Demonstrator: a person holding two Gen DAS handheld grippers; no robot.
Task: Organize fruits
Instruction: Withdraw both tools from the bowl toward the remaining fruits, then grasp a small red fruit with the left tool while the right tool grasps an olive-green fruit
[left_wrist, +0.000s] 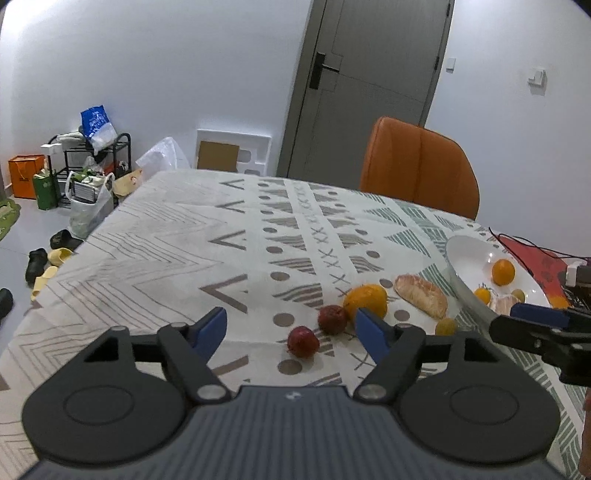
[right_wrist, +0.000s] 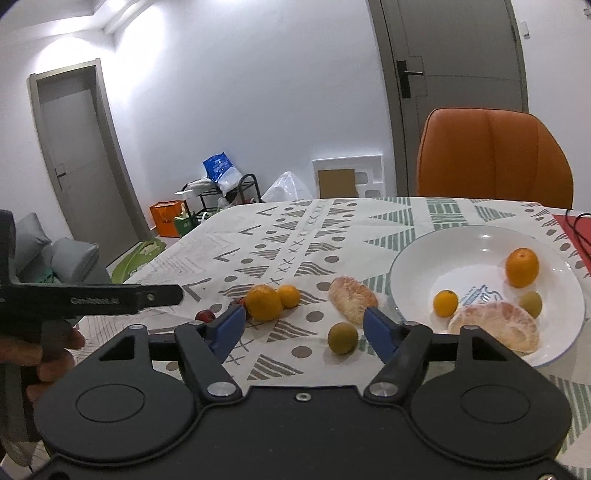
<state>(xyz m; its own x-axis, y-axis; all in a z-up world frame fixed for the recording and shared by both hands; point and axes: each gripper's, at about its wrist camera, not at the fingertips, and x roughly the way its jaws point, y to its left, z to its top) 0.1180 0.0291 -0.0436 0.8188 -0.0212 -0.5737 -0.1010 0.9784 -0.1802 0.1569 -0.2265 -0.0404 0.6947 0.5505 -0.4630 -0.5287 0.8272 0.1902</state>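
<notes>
Black gripper (right_wrist: 303, 332) bodies, blue-padded fingers (right_wrist: 378, 334), silver screws, white lettering.

"GenRobot.AI" on left hand-held gripper (right_wrist: 162, 295)

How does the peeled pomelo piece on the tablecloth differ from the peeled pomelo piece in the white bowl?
The peeled pomelo piece on the tablecloth lies on the patterned cloth just left of the white bowl; the peeled pomelo piece in the bowl rests inside among small round fruits. The one on the cloth looks narrower and elongated; the one in the bowl looks broader and rounder. Both are pale pinkish and peeled.
</notes>
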